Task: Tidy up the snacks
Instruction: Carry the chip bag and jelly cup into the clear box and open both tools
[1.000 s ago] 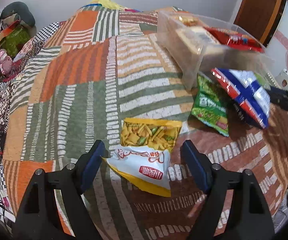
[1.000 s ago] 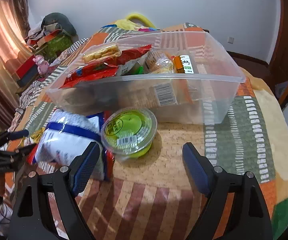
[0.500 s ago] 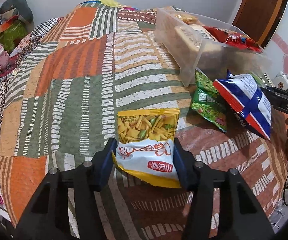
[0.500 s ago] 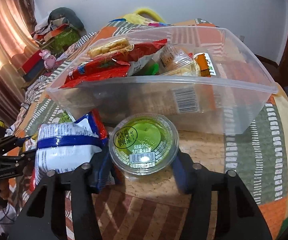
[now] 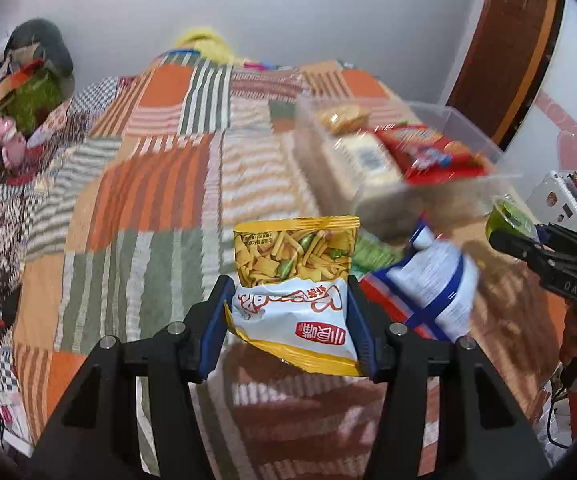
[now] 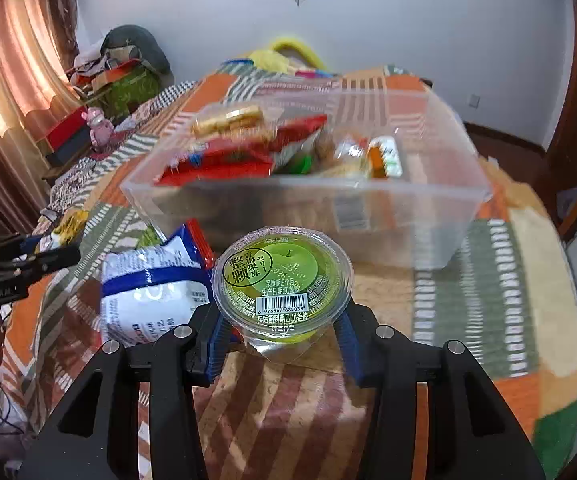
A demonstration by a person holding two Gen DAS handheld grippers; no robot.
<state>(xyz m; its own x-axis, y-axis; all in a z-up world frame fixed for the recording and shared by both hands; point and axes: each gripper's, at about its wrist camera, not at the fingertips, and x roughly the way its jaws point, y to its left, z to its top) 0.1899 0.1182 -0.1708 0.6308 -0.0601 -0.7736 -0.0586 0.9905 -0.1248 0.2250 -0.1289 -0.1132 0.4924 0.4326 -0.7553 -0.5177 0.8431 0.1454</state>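
The left tool pinches the yellow-and-white snack bag between its blue pads, the bag raised off the patchwork bed cover. The right tool clamps the green jelly cup at its sides, just in front of the clear plastic bin that holds other snacks. A blue-and-white bag lies beside the cup. A second ago both tools stood spread around their items on the bed; now both have closed and lifted them.
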